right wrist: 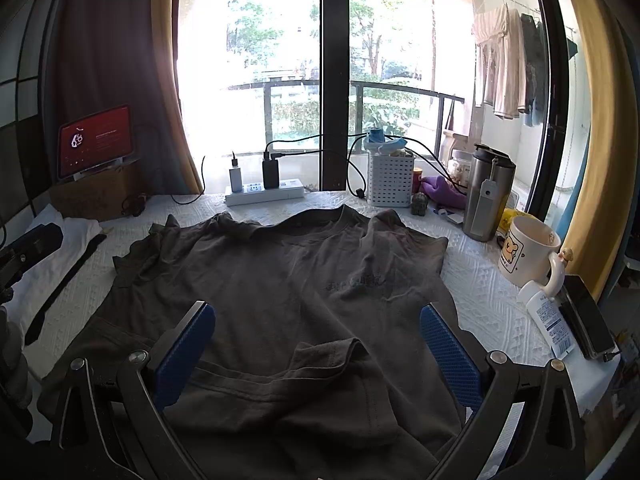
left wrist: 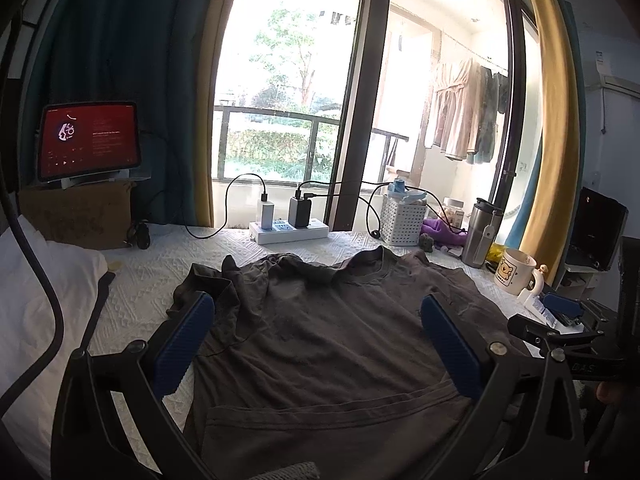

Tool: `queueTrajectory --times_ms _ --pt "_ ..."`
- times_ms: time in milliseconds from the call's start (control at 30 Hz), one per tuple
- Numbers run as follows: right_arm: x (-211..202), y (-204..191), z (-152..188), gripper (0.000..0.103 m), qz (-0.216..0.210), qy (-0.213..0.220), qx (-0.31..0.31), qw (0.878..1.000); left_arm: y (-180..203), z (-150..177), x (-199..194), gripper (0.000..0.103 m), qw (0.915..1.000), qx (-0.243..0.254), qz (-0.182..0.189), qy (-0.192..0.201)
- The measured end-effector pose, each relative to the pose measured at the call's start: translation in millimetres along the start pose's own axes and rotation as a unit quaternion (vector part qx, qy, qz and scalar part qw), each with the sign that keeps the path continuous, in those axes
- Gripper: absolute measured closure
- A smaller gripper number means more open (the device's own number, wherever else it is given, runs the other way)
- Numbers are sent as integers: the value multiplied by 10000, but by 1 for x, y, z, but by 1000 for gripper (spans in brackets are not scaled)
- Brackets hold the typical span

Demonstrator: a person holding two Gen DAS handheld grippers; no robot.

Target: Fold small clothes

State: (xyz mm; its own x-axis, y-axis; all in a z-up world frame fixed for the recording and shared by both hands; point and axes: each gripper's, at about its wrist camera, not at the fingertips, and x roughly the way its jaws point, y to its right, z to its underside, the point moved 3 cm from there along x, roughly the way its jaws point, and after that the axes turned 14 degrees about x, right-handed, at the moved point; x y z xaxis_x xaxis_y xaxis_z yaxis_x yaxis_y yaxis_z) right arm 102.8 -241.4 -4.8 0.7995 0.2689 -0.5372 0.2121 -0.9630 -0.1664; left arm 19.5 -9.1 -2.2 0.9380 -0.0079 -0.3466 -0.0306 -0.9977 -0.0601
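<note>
Far left: tablet (left wrist: pixel 89 140) glowing red on a cardboard box (left wrist: pixel 80 216), white pillow (left wrist: pixel 28 300) below.
Middle: dark T-shirt (right wrist: pixel 280 280) spread on the white cover, collar towards the window; power strip (right wrist: pixel 264 194) behind it.
Right: basket (right wrist: pixel 390 180), steel flask (right wrist: pixel 488 196), mug (right wrist: pixel 528 252), tube (right wrist: pixel 546 320) crowd the edge.
Left gripper (left wrist: pixel 318 340): wide, empty, over the shirt.
Right gripper (right wrist: pixel 318 344): wide, empty.
Right view only: hem corner (right wrist: pixel 332 354) flipped up.

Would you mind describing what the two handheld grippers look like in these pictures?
Both match: the left gripper and right gripper each have two flat fingers faced with blue textured pads on black angular frames joined by round silver pivot bolts. A black cable loops past the left one. No sleeve is visible.
</note>
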Motion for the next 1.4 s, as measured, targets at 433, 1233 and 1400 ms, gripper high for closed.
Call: queueTrajectory --times_ms 433,1233,1400 --pt "-1 -3 -1 0 -10 4 -9 10000 1 1 2 1 9999 45 3 -111" --pt "-1 -2 -2 0 -7 0 9 10000 -5 7 4 1 9998 -1 -1 -207" --pt "3 0 -3 0 0 -13 30 10000 -2 7 4 1 9998 28 34 -209"
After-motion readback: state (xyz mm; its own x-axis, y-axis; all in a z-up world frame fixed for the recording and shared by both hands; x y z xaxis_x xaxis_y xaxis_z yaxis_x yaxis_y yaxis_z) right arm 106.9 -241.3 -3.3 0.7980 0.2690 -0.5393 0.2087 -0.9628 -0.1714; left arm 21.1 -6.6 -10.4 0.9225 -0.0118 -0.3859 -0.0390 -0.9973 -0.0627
